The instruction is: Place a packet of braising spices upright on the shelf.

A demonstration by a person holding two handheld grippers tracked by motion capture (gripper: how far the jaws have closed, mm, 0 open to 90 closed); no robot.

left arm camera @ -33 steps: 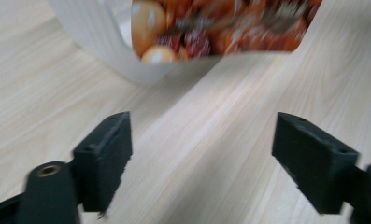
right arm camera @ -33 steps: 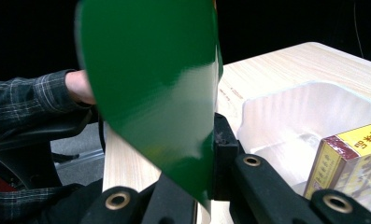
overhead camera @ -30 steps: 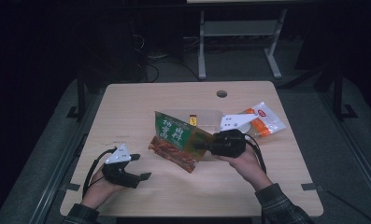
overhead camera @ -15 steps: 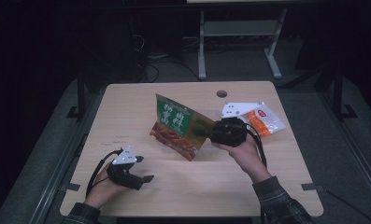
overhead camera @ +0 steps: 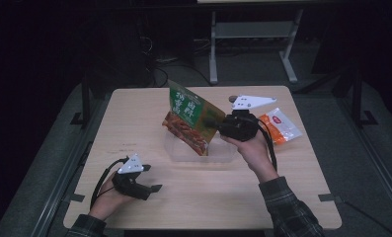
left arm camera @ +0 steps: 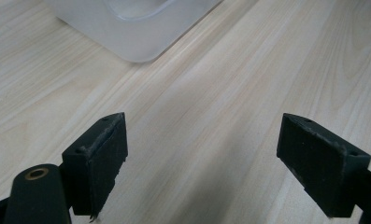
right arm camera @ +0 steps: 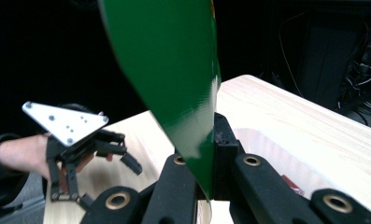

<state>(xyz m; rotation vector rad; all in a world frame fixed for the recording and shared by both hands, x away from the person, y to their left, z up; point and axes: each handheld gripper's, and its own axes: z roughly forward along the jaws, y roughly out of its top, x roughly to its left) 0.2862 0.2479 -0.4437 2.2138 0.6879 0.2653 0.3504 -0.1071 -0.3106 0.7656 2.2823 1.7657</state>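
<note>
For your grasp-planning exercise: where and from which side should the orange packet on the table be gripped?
Grip the orange packet by its near short edge, coming from the person's side. It lies flat and thin beside the tub, so only an edge gives the jaws purchase, probably after sliding it.

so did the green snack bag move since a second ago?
Yes. The green snack bag, clamped in the right gripper, rose off the table, now tilted above the clear container.
</note>
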